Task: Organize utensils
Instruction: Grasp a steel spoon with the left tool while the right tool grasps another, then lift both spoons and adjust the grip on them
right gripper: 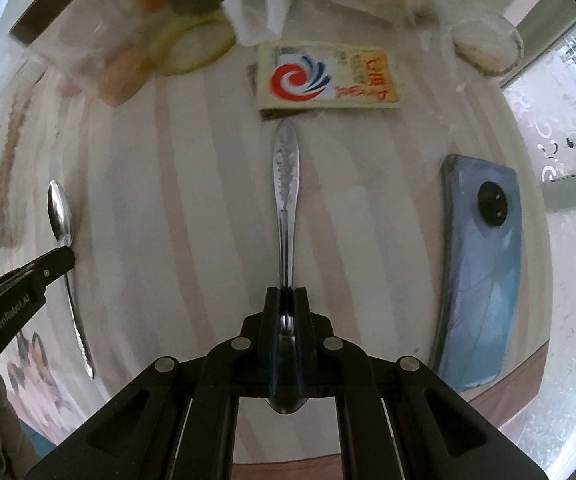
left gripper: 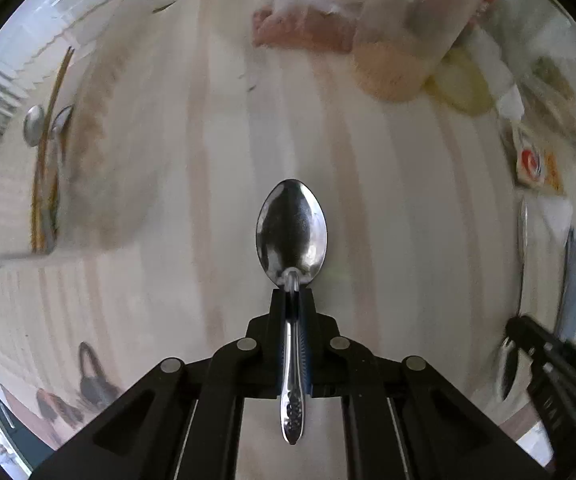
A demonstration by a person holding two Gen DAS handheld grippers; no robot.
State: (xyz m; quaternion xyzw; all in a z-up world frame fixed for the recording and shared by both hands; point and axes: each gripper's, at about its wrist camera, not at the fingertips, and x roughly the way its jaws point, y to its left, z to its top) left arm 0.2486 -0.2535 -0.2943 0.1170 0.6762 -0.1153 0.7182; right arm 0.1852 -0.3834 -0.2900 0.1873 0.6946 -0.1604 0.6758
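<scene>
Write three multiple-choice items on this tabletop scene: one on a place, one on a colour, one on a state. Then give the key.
1. The blue smartphone lies where in the right wrist view?
A. right of the held spoon
B. left of it
C. under the packet

2. The swirl on the cream paper packet is:
A. green and black
B. red and blue
C. yellow only

3. The left tool is:
A. wide open
B. out of view
C. shut on a shiny steel spoon

Key: 1 A, the phone sits toward the right edge. 2 B, the swirl shows red and blue strokes. 3 C, the pads pinch the spoon's neck.
</scene>
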